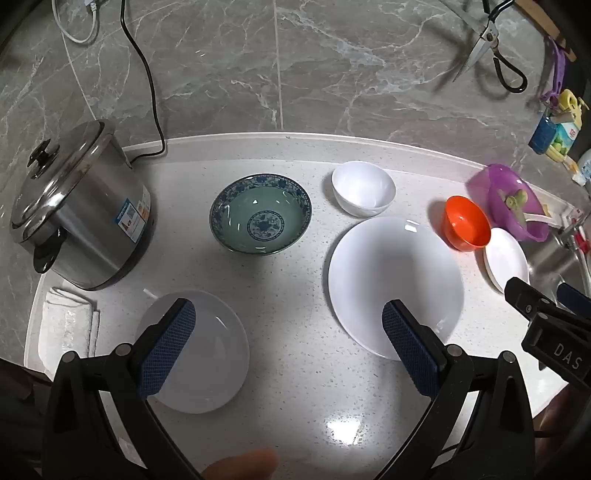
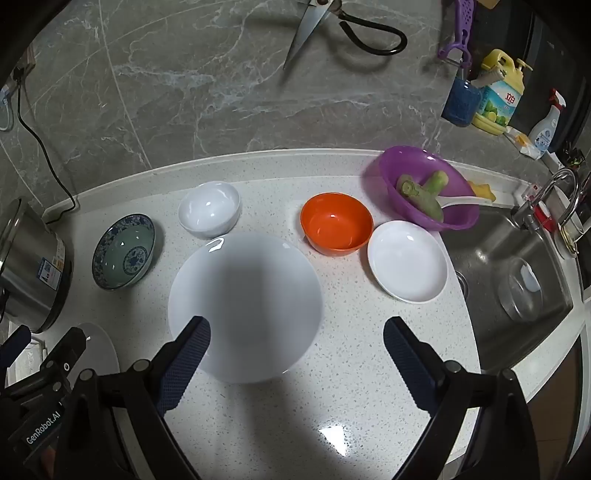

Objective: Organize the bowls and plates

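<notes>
The white speckled counter (image 2: pixel 332 369) holds a big white plate (image 2: pixel 245 306), a blue bowl (image 2: pixel 123 251), a white bowl (image 2: pixel 208 214), an orange bowl (image 2: pixel 336 229), a small white dish (image 2: pixel 408 262), a purple bowl (image 2: pixel 424 184) (food inside), a steel pot (image 1: pixel 81 210), another dish (image 1: pixel 207 354) and a folded cloth (image 1: pixel 68 325).

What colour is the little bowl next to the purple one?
Orange. The little bowl shows best in the right wrist view.

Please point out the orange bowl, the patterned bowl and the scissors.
Orange bowl (image 2: pixel 334 225): right wrist view, inner floor.
Patterned bowl (image 1: pixel 260 218): left wrist view, inner floor.
Scissors (image 2: pixel 308 27): right wrist view, blades.
</notes>
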{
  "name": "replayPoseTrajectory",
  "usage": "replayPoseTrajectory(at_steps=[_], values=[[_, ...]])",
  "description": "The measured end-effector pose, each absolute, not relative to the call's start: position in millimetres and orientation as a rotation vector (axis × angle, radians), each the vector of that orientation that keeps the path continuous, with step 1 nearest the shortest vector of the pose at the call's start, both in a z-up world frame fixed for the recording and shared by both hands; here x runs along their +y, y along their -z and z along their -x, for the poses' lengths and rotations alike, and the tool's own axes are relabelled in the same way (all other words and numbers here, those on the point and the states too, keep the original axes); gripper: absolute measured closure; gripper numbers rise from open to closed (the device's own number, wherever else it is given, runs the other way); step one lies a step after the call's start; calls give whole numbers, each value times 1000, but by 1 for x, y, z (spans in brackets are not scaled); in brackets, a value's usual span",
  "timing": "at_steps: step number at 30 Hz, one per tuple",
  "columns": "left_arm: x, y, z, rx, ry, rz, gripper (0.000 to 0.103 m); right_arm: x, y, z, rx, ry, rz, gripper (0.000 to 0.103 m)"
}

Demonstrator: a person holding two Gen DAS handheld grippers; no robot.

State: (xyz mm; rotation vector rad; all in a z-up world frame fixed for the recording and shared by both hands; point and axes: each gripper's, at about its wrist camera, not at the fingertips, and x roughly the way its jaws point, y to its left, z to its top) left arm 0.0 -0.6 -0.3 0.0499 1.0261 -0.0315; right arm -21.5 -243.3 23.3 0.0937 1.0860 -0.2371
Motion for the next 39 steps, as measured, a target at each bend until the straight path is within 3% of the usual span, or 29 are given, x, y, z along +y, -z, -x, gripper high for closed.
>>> replayPoseTrajectory(at_steps=[39], values=[[-1,4,-1,1032,33,-50,1,-243,-23,20,1090,242,-84,6]])
